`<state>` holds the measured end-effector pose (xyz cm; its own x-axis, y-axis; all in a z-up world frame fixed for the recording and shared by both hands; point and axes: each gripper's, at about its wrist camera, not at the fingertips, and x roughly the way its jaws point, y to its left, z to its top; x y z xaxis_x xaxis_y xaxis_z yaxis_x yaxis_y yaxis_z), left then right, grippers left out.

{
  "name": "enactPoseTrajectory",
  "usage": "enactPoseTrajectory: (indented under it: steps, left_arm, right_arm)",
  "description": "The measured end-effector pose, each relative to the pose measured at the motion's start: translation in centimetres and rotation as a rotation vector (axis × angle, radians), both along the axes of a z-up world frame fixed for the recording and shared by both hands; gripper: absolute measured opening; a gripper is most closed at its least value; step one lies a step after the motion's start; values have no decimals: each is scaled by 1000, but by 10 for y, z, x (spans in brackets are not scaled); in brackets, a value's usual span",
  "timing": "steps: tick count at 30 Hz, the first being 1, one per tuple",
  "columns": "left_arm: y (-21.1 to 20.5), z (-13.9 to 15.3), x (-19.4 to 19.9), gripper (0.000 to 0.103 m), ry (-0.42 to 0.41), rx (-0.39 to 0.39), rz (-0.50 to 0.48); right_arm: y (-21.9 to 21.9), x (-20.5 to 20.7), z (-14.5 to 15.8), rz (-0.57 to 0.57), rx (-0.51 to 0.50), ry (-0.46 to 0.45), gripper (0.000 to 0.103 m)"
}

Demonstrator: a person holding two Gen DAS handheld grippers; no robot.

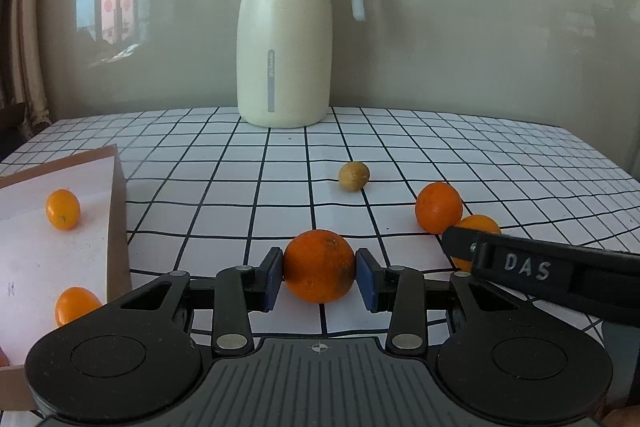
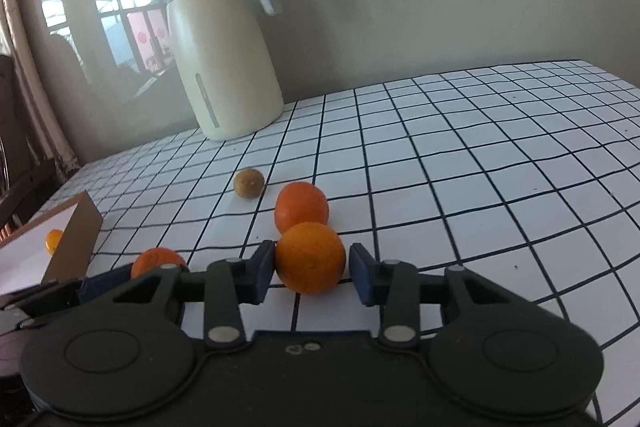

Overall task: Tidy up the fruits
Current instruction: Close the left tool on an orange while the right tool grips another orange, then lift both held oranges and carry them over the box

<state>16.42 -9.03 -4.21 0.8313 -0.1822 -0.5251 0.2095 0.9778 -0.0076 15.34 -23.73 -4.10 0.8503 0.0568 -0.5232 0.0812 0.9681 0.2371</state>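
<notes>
1. Left claw [image 1: 319, 273] – pads clamped on an orange [image 1: 319, 265], lower centre, on the tabletop [image 1: 440, 155].
2. Right claw [image 2: 311, 269] – left pad touches a second orange [image 2: 310, 257]; right pad contact cannot be told.

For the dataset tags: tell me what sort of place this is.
Probably a home dining or kitchen table: a grid-pattern tablecloth, a cream thermos jug by the wall, loose oranges beside a shallow box, and a curtain at the left edge.
</notes>
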Motion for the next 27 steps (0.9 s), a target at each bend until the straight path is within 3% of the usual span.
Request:
enactPoseTrajectory:
  steps: [18,27]
  left_arm:
    - [2,1,-2,40,-1,-30,10]
    - [1,6,-17,39,-26,-6,-16]
  right_arm:
    - [-4,-21,10,9,-30,-37,29]
    - [0,-40,16,35,-61,-60,29]
